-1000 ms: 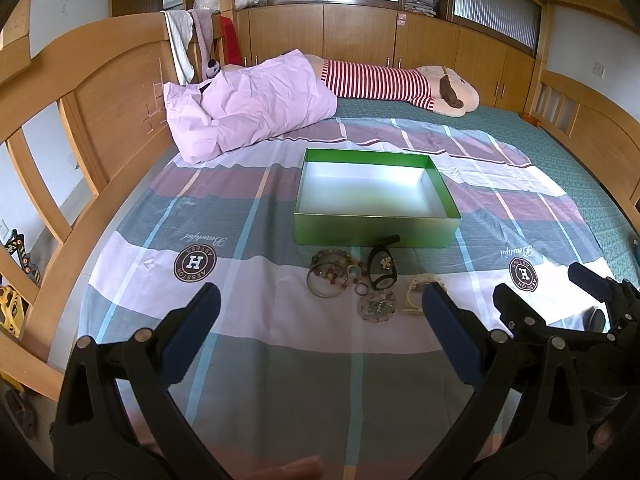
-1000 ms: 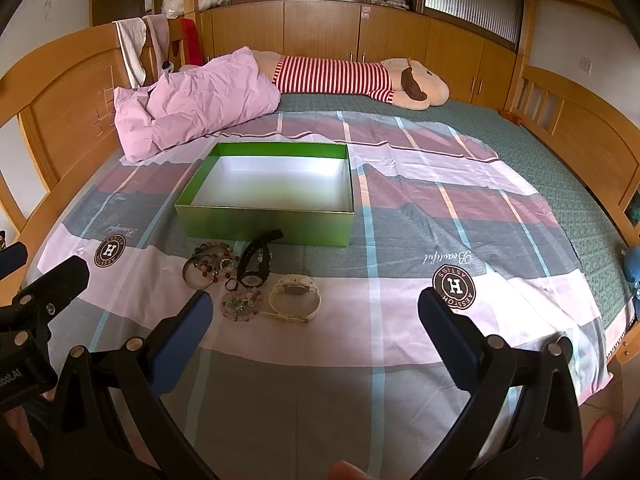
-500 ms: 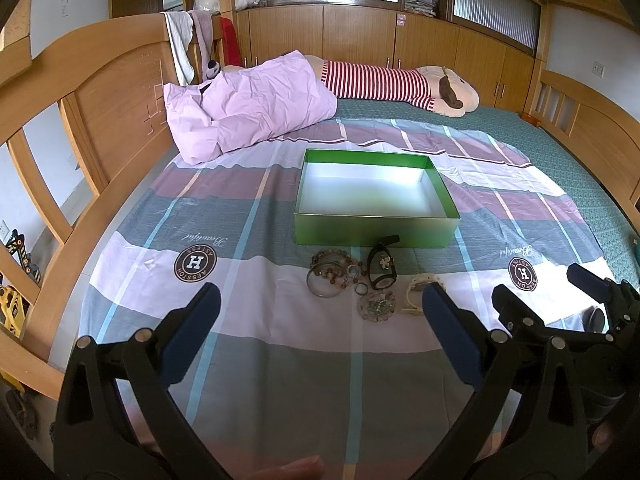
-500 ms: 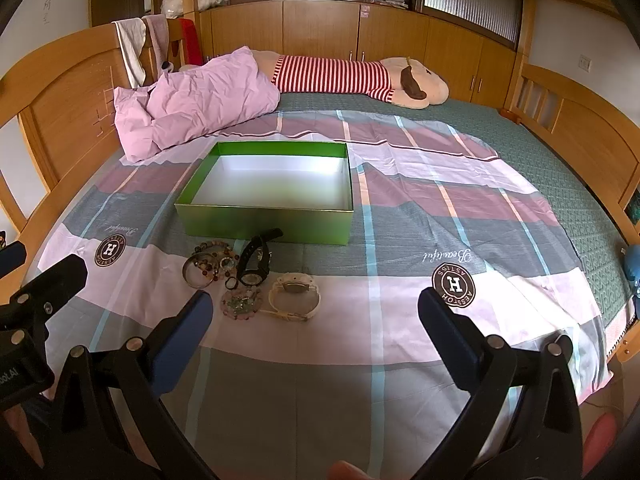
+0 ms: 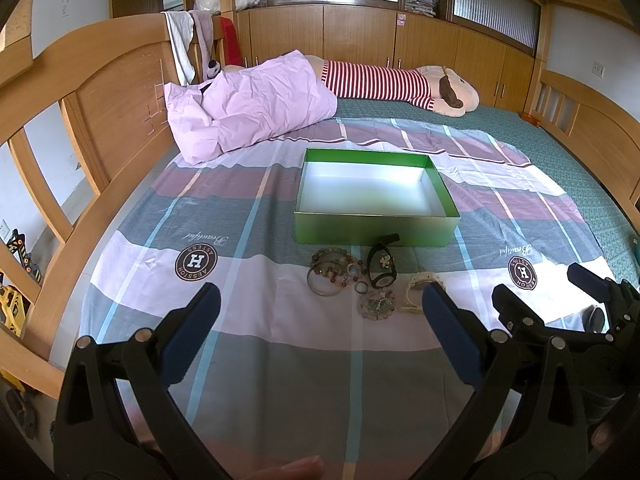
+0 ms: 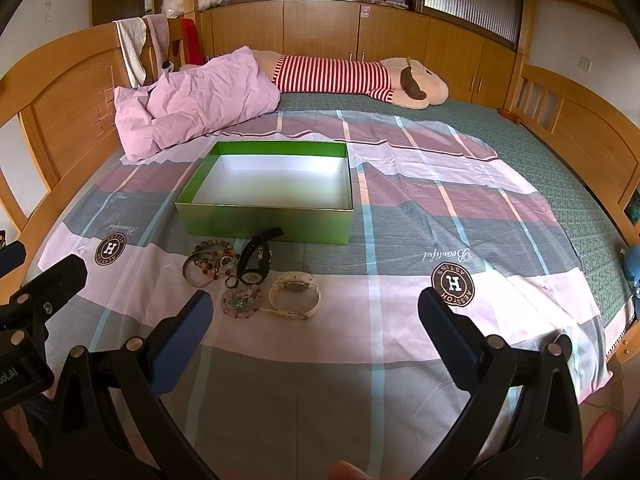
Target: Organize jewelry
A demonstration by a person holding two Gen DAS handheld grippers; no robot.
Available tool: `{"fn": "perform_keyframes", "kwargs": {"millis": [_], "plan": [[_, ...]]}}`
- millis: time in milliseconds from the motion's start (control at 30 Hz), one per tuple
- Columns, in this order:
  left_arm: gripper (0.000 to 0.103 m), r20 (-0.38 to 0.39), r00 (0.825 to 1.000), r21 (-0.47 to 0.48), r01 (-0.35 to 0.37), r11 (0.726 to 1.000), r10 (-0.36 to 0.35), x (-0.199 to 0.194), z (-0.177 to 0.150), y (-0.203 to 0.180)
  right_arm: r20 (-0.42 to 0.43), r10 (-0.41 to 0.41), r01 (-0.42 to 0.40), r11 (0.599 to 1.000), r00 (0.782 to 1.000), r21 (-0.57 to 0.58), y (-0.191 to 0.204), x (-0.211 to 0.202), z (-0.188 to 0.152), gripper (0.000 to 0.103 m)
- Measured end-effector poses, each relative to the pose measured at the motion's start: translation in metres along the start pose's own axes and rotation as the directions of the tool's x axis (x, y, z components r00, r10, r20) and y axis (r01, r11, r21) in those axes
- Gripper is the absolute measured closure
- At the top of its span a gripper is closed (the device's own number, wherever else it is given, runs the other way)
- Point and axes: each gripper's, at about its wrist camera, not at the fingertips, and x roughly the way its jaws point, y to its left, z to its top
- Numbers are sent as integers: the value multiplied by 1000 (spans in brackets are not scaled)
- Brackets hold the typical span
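Both grippers, left gripper and right gripper, hover with fingers spread wide, empty; jewelry pile lies mid-frame below the green box.

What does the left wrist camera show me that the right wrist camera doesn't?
Only the left wrist view shows the right gripper, open, at its right edge. Only the right wrist view shows the white watch unobstructed and the left gripper's finger. Both show the empty green box, black watch, bead bracelets and striped plush toy.
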Motion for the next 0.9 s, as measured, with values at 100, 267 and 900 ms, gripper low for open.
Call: {"fn": "perform_keyframes", "kwargs": {"millis": [100,267,900], "plan": [[3,0,1000,1,0,1000,0,0,0,0,0,0,0,1000,1000,0,0,0,0,2],[3,-1,1000,0,-1,1000,1,-2,0,0,-2,0,0,1000,1000,-1,0,0,-1,2],[3,-25,1000,10,-7,1000,7,11,-8,0,-27,-17,17,1000,999,1,-6,16,-7,2]]}}
